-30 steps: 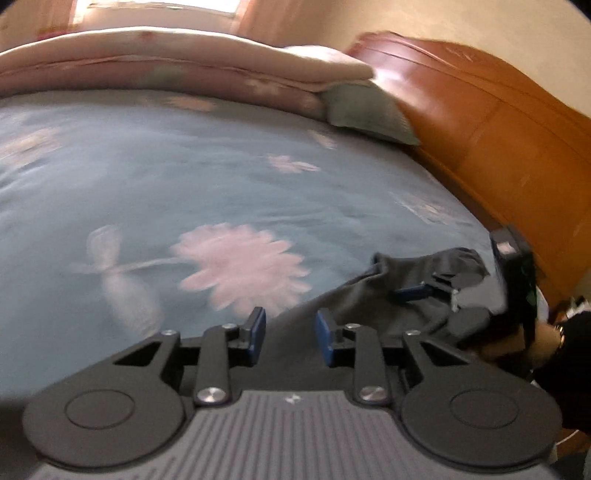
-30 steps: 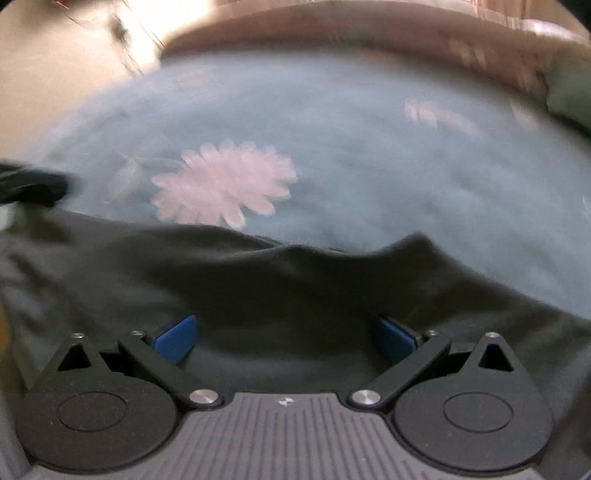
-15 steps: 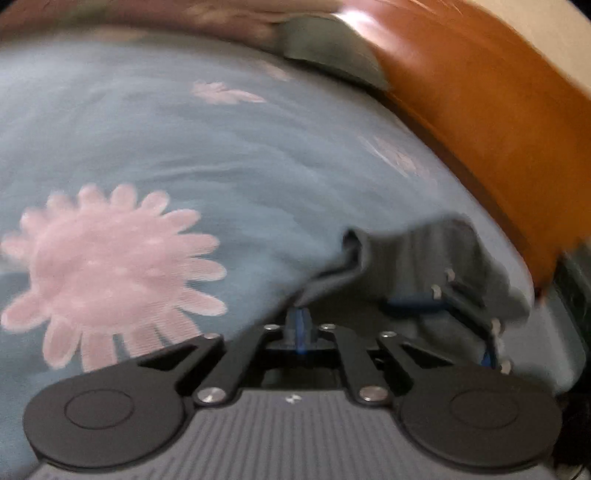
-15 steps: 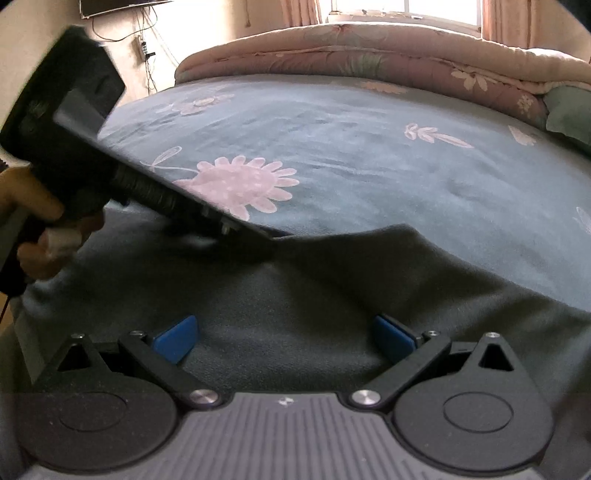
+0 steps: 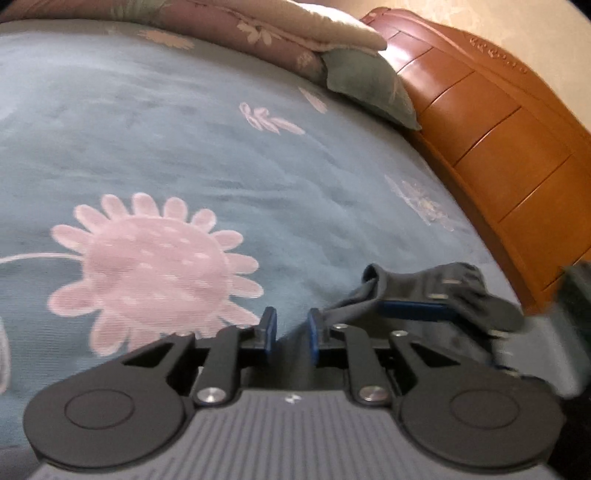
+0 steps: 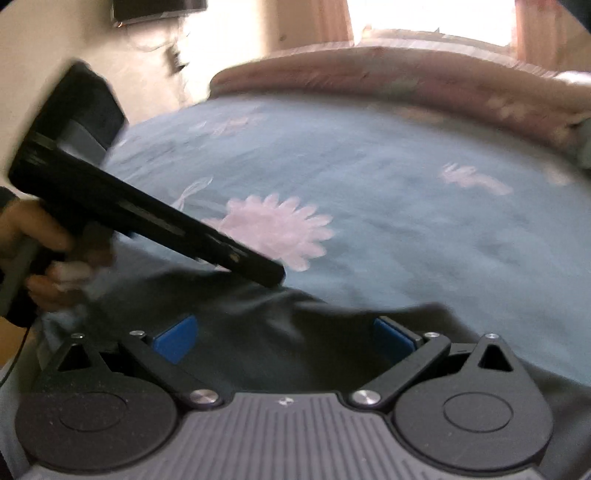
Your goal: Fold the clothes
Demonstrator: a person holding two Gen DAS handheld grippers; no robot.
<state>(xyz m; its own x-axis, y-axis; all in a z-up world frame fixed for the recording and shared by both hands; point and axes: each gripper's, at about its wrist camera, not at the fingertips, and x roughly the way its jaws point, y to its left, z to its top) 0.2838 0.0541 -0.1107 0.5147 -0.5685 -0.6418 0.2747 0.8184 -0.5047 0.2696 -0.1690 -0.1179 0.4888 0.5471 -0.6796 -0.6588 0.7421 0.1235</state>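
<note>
A dark grey garment (image 6: 258, 332) lies crumpled at the near edge of the blue flowered bedsheet (image 5: 207, 155). My left gripper (image 5: 292, 331) hovers low at the garment's left edge (image 5: 354, 299). Its jaws are opening, a narrow gap apart, and the pads press on nothing. The cloth edge runs just beside its right pad. From the right wrist view the left gripper (image 6: 273, 275) reaches in from the left, held by a hand (image 6: 44, 251). My right gripper (image 6: 284, 338) stands wide open over the garment's middle. It also shows as the right gripper (image 5: 458, 332) resting over the bunched cloth.
A folded pink quilt (image 5: 258, 33) and a green pillow (image 5: 369, 85) lie at the far end of the bed. The orange wooden headboard (image 5: 491, 122) runs along the right side. A bright window (image 6: 432, 18) is behind the bed.
The left gripper dropped toward the garment's edge, closed its jaws half a second ago, then parted them again. It came into the right wrist view. The right gripper stayed wide open.
</note>
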